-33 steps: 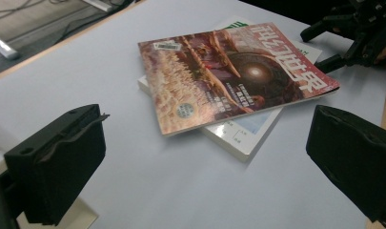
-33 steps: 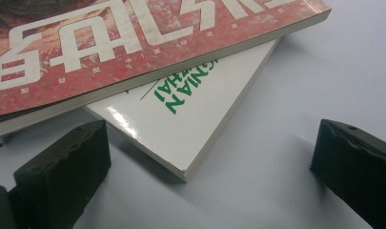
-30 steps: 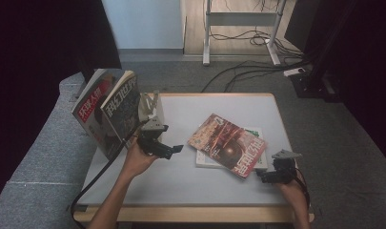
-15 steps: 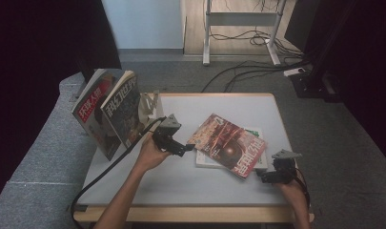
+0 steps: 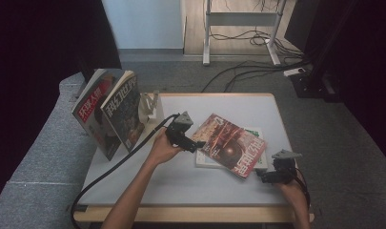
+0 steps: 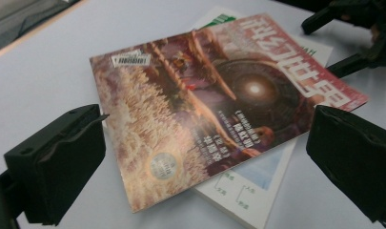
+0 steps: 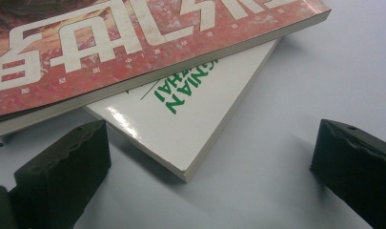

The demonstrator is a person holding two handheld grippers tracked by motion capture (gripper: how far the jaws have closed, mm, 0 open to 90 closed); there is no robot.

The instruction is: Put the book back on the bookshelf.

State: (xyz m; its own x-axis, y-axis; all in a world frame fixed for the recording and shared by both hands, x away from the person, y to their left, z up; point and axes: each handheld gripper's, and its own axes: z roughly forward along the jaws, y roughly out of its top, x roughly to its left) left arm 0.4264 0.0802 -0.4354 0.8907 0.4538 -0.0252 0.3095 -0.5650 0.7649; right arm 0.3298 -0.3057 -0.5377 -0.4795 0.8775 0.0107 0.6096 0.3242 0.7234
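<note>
Approach step. Left gripper [image 5: 193,143] wide open, empty, at near edge of red magazine [image 5: 228,144] atop white book [image 7: 190,119] on desk [image 5: 181,181]. Right gripper [image 5: 266,175] wide open, empty. Next: straddle magazine edge, close.

Two magazines are standing upright at the table's [image 5: 181,181] left edge: one with a red title band [image 5: 89,112] and, just beside it, one with a dark cover [image 5: 125,110], both leaning against a pale wooden stand [image 5: 150,106]. A grey upholstered bench [image 5: 35,157] is running along the table's left side. Beyond the far edge, black cables [image 5: 238,71] are trailing across the grey floor beneath a white metal frame [image 5: 240,21].
</note>
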